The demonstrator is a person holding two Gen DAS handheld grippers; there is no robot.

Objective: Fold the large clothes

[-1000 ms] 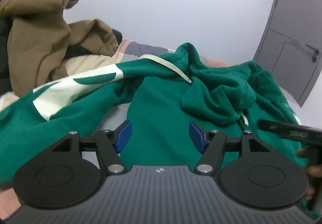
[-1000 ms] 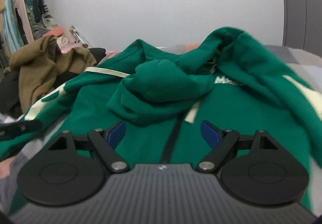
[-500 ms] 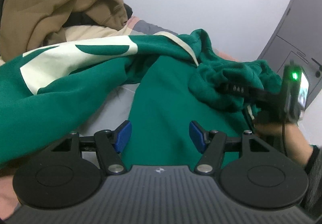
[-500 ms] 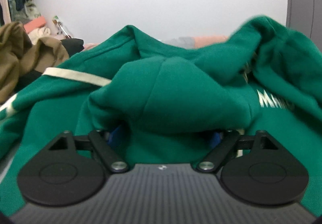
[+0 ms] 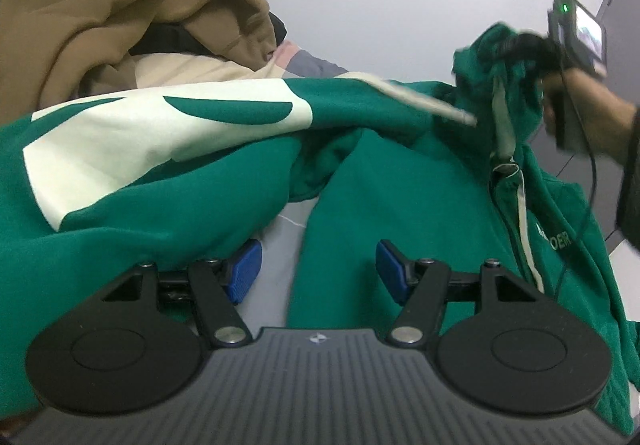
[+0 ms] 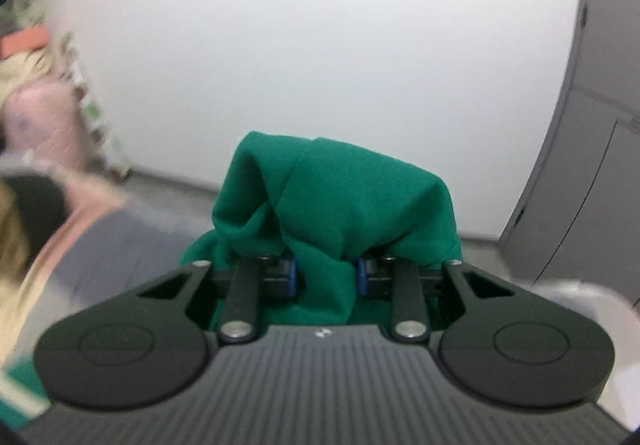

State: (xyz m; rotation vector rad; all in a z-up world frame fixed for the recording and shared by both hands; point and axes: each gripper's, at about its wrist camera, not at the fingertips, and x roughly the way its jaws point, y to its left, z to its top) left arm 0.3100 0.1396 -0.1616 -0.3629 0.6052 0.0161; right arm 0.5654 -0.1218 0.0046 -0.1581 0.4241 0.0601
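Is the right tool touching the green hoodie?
Touching. In the right wrist view the right tool is closing, with a bunch of the green hoodie between both blue pads.

brown garment [image 5: 92, 5] heaped at left, white wall [image 6: 340, 65], grey door [image 6: 600, 125] at right

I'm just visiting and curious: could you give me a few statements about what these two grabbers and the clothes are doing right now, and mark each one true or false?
1. The right gripper has green hoodie fabric between its closing jaws. True.
2. The left gripper grips the hoodie. False: its jaws stand apart, clamping nothing.
3. A brown garment lies beyond the hoodie. True.
4. The hoodie is plain green all over. False: a sleeve carries a cream panel.
5. A drawstring hangs down the hoodie's front. True.
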